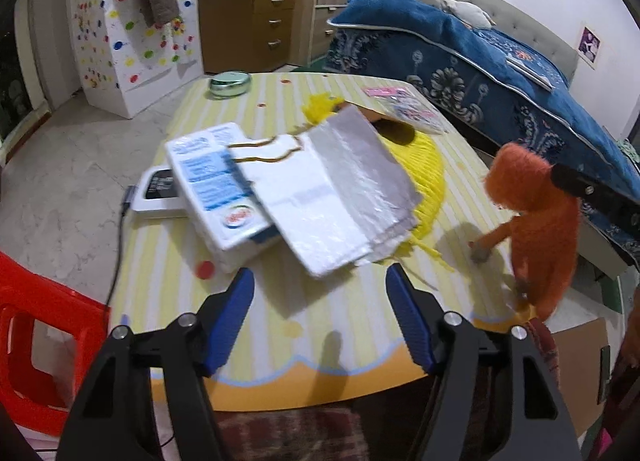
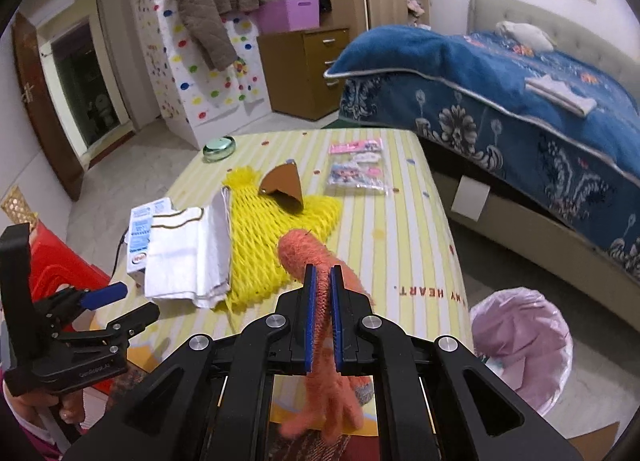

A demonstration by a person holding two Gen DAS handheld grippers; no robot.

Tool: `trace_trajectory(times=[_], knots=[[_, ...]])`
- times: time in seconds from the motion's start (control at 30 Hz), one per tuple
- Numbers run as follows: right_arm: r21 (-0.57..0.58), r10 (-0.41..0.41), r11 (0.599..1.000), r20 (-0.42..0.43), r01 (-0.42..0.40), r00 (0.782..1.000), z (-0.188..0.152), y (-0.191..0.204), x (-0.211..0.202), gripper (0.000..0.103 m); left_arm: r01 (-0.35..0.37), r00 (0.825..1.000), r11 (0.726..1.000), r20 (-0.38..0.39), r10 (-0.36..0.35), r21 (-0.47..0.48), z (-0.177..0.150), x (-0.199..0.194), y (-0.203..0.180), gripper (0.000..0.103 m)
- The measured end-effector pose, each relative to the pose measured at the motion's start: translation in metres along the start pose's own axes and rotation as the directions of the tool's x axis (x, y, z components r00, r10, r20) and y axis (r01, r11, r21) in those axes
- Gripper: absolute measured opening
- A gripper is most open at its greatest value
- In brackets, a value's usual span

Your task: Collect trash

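My left gripper [image 1: 320, 275] is open over the near edge of the striped table [image 1: 320, 341]. A white foil-lined bag [image 1: 328, 197] lies just ahead of its fingertips, overlapping a white and blue carton [image 1: 216, 185] and a yellow net [image 1: 424, 173]. My right gripper [image 2: 324, 275] is shut on an orange fuzzy piece [image 2: 304, 253], held above the table's right side; that same orange fuzzy piece [image 1: 536, 213] hangs at the right of the left wrist view. A brown cardboard scrap [image 2: 282, 185] rests on the yellow net [image 2: 272, 229]. The left gripper [image 2: 128, 303] also shows at the far left.
A bin with a pink liner [image 2: 520, 345] stands on the floor right of the table. A green tin [image 1: 230, 83], sticker packs [image 1: 404, 105], a red cap [image 1: 205, 269] and a white device with a cable [image 1: 158, 193] lie on the table. Red stool [image 1: 36, 341] left, bed [image 1: 500, 73] right.
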State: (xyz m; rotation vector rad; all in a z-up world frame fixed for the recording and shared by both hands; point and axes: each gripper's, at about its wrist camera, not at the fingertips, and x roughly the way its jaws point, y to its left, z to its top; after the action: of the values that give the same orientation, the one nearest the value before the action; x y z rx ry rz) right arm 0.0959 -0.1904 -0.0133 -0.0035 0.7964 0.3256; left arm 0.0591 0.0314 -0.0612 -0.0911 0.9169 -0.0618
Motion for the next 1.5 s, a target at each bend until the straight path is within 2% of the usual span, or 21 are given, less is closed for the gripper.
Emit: trace_trajectory(times=[0.23, 0.33, 0.4, 0.47, 0.6, 0.77, 0.83, 0.93, 1.07, 1.17, 1.2, 1.37, 1.43, 1.5], knots=[[0.010, 0.013, 1.000, -0.004, -0.013, 1.000, -0.006, -0.005, 0.004, 0.007, 0.003, 0.999, 0.997, -0.036, -0.006, -0.073, 0.012, 0.019, 0.008, 0.055], [0.011, 0.008, 1.000, -0.004, -0.008, 1.000, -0.006, -0.005, 0.004, 0.007, 0.017, 0.999, 0.996, -0.044, -0.021, -0.090, 0.015, 0.023, 0.010, 0.037], [0.015, 0.009, 1.000, -0.005, -0.009, 1.000, -0.008, -0.008, 0.004, 0.007, 0.018, 0.999, 0.996, -0.045, -0.021, -0.083, 0.016, 0.025, 0.009, 0.014], [0.016, 0.011, 1.000, -0.006, -0.011, 1.000, -0.009, -0.009, 0.004, 0.007, 0.010, 0.999, 0.998, -0.031, -0.012, -0.061, 0.017, 0.024, 0.007, 0.003], [0.020, 0.013, 1.000, -0.008, -0.013, 1.000, -0.011, -0.011, 0.005, 0.007, -0.001, 1.000, 1.000, 0.018, 0.001, 0.008, 0.024, 0.016, -0.005, 0.001], [0.029, 0.015, 0.999, -0.009, -0.014, 1.000, -0.013, -0.016, 0.004, 0.007, 0.031, 0.999, 0.995, 0.042, -0.035, 0.092, 0.037, 0.014, -0.025, 0.001], [0.033, 0.015, 0.999, -0.010, -0.015, 1.000, -0.014, -0.018, 0.004, 0.007, 0.034, 0.998, 0.992, 0.051, -0.041, 0.118, 0.041, 0.018, -0.034, 0.005], [0.040, 0.016, 0.999, -0.013, -0.015, 1.000, -0.014, -0.021, 0.005, 0.007, 0.049, 0.996, 0.984, 0.060, -0.060, 0.173, 0.045, 0.028, -0.049, 0.020], [0.049, 0.016, 0.999, -0.013, -0.016, 1.000, -0.015, -0.025, 0.004, 0.007, 0.093, 0.993, 0.976, 0.058, -0.106, 0.196, 0.045, 0.034, -0.058, 0.046], [0.054, 0.015, 0.998, -0.008, -0.015, 1.000, -0.015, -0.029, 0.002, 0.007, 0.093, 0.990, 0.982, 0.085, -0.108, 0.167, 0.042, 0.025, -0.050, 0.069], [0.056, 0.016, 0.998, -0.006, -0.016, 1.000, -0.015, -0.030, 0.002, 0.007, 0.082, 0.990, 0.984, 0.097, -0.099, 0.161, 0.041, 0.021, -0.047, 0.073], [0.065, 0.025, 0.998, -0.001, -0.025, 1.000, -0.016, -0.033, 0.002, 0.007, 0.042, 0.993, 0.992, 0.105, -0.055, 0.119, 0.030, 0.009, -0.032, 0.073], [0.068, 0.028, 0.997, -0.003, -0.028, 1.000, -0.016, -0.033, 0.004, 0.007, 0.034, 0.994, 0.993, 0.100, -0.045, 0.109, 0.028, 0.010, -0.032, 0.073], [0.071, 0.029, 0.997, -0.006, -0.029, 1.000, -0.017, -0.034, 0.005, 0.007, -0.004, 0.996, 0.994, 0.087, -0.005, 0.106, 0.028, 0.017, -0.038, 0.073]])
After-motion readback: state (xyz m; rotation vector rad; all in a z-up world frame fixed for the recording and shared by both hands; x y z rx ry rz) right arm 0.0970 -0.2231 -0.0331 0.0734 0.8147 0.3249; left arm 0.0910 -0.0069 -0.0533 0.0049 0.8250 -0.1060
